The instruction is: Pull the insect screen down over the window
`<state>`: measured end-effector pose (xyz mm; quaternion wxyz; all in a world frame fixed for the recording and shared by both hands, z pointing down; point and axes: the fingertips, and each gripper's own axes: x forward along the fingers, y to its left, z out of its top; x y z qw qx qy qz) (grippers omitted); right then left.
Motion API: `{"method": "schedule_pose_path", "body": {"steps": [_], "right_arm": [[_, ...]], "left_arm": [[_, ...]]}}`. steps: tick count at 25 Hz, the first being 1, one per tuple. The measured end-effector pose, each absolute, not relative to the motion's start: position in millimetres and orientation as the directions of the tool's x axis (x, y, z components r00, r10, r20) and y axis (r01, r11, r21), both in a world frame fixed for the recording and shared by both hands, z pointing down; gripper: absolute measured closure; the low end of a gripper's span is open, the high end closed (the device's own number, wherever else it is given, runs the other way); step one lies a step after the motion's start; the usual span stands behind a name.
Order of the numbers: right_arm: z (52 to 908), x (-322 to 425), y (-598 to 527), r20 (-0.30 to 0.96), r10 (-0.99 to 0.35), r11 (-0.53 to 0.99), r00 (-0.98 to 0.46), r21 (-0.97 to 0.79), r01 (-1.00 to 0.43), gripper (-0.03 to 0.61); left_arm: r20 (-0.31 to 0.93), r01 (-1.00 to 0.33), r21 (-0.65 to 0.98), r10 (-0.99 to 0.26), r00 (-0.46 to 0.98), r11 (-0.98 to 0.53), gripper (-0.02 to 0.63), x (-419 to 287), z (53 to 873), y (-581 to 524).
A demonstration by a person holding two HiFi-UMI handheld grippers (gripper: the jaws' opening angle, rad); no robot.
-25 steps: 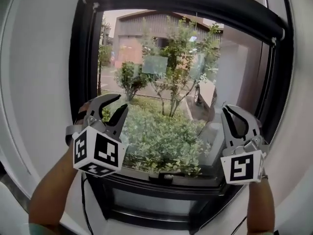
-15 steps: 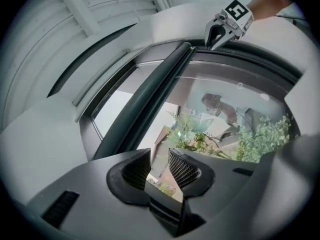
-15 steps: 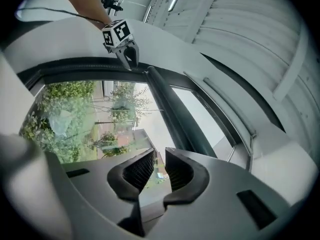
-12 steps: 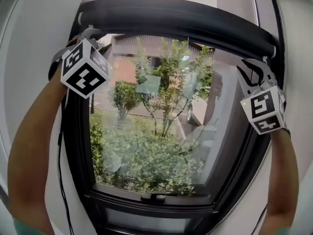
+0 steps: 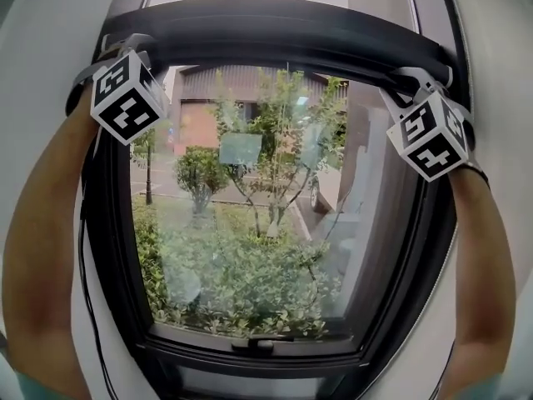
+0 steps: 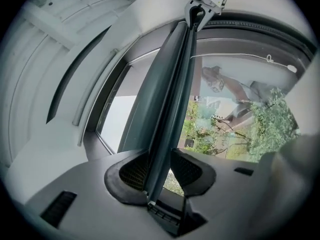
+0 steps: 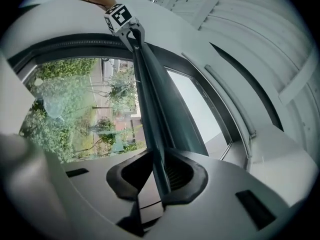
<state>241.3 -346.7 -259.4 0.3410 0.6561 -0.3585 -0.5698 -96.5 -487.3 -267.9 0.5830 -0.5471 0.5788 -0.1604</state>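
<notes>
The rolled-up insect screen's dark pull bar spans the top of the window. My left gripper is raised to the bar's left end and my right gripper to its right end; the marker cubes hide the jaws from the head view. In the left gripper view the bar runs between the jaws of the left gripper, which are opening, with a gap beside the right pad. In the right gripper view the bar lies between the right gripper's jaws, with a gap on the left side.
The window's dark frame stands in white walls. A handle sits at the bottom of the sash. A thin cable hangs down the left side. Bushes and buildings show through the glass. Each gripper view shows the other gripper at the bar's far end.
Both grippers have risen from the window's lower half to the ends of the top bar. The right gripper closed in on the bar's right end over the last half second.
</notes>
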Motion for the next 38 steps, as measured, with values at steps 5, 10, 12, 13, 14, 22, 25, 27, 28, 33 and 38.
{"method": "schedule_pose_path", "body": {"steps": [5, 10, 12, 13, 14, 22, 25, 27, 28, 33, 38], "right_arm": [[-262, 239, -355, -0.47, -0.874, -0.477, 0.121, 0.878, -0.04, 0.511], [-262, 234, -359, -0.426, -0.895, -0.432, 0.136, 0.902, -0.018, 0.512], [-261, 234, -360, -0.4, -0.906, -0.406, 0.142, 0.914, -0.017, 0.514], [-261, 235, -360, -0.39, -0.91, -0.395, 0.143, 0.918, -0.013, 0.516], [-261, 235, -361, -0.382, -0.913, -0.387, 0.144, 0.922, -0.004, 0.524], [-262, 234, -359, -0.33, -0.927, -0.33, 0.178, 0.944, 0.032, 0.548], [-262, 234, -359, -0.325, -0.93, -0.324, 0.174, 0.945, 0.032, 0.548], [-262, 233, -360, -0.328, -0.929, -0.325, 0.173, 0.945, 0.041, 0.548], [-262, 233, -360, -0.329, -0.928, -0.325, 0.174, 0.944, 0.049, 0.548], [-262, 234, -363, -0.322, -0.928, -0.311, 0.186, 0.947, 0.084, 0.548], [-260, 233, -364, -0.312, -0.932, -0.297, 0.186, 0.949, 0.104, 0.548]], "left_arm": [[-0.514, -0.426, -0.826, -0.805, 0.297, 0.37, 0.485, -92, -262, -496], [-0.511, -0.422, -0.83, -0.801, 0.31, 0.366, 0.485, -103, -260, -507], [-0.516, -0.41, -0.831, -0.795, 0.32, 0.375, 0.485, -104, -260, -508], [-0.515, -0.402, -0.834, -0.793, 0.324, 0.378, 0.485, -102, -261, -509], [-0.51, -0.39, -0.84, -0.796, 0.327, 0.377, 0.485, -100, -261, -510], [-0.389, -0.311, -0.908, -0.841, 0.377, 0.28, 0.511, -100, -258, -512], [-0.366, -0.285, -0.92, -0.849, 0.382, 0.268, 0.517, -99, -259, -508], [-0.373, -0.274, -0.919, -0.846, 0.381, 0.282, 0.571, -100, -261, -505], [-0.376, -0.267, -0.919, -0.845, 0.379, 0.289, 0.572, -101, -262, -505], [-0.384, -0.155, -0.923, -0.864, 0.325, 0.352, 0.572, -96, -262, -509], [-0.386, -0.08, -0.922, -0.878, 0.283, 0.38, 0.572, -95, -262, -510]]}}
